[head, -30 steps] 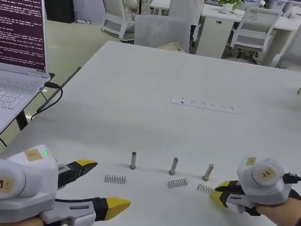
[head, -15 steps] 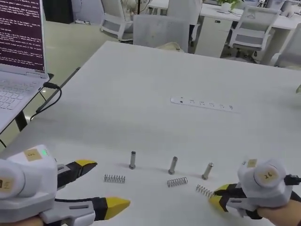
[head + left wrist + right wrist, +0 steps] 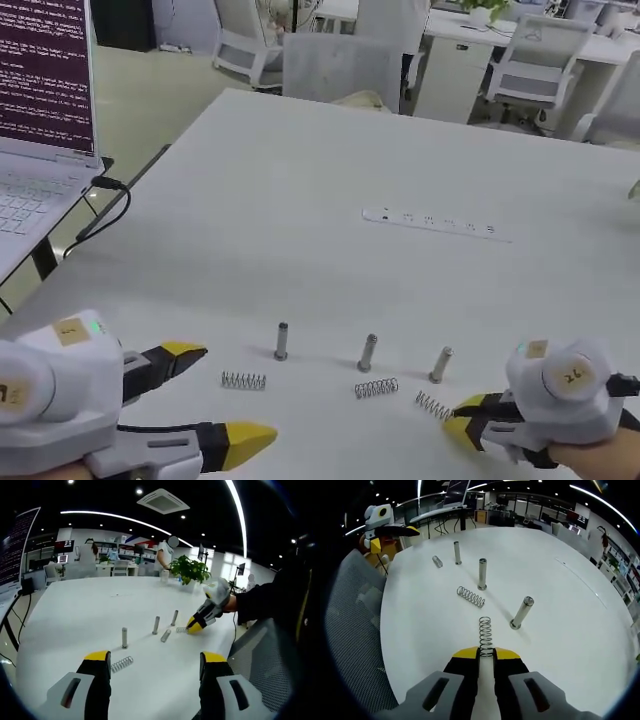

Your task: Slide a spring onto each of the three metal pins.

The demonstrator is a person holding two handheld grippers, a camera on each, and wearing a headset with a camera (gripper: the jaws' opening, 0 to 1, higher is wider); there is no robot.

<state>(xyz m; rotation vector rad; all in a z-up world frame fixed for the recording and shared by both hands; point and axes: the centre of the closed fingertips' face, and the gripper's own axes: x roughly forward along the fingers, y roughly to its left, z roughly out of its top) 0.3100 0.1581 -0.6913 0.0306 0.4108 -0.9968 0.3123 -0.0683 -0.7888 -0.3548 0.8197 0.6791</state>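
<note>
Three metal pins stand upright in a row on the white table: left pin (image 3: 281, 341), middle pin (image 3: 368, 352), right pin (image 3: 441, 365). A spring lies flat in front of each: left spring (image 3: 244, 380), middle spring (image 3: 376, 388), right spring (image 3: 433, 405). My right gripper (image 3: 463, 420) sits at the right spring's near end. In the right gripper view, my right gripper (image 3: 486, 653) is shut on the end of that spring (image 3: 485, 629), beside the right pin (image 3: 522, 612). My left gripper (image 3: 215, 392) stands open, left of the left spring (image 3: 122, 663), holding nothing.
A white power strip (image 3: 430, 222) lies further back on the table. An open laptop (image 3: 40, 120) with a black cable (image 3: 108, 195) stands off the table's left edge. Office chairs (image 3: 340, 65) and desks stand beyond the far edge.
Hardly anything differs. The right gripper stays at the near end of the right spring, shifted slightly lower in view. The left gripper, pins and other springs have not moved.
</note>
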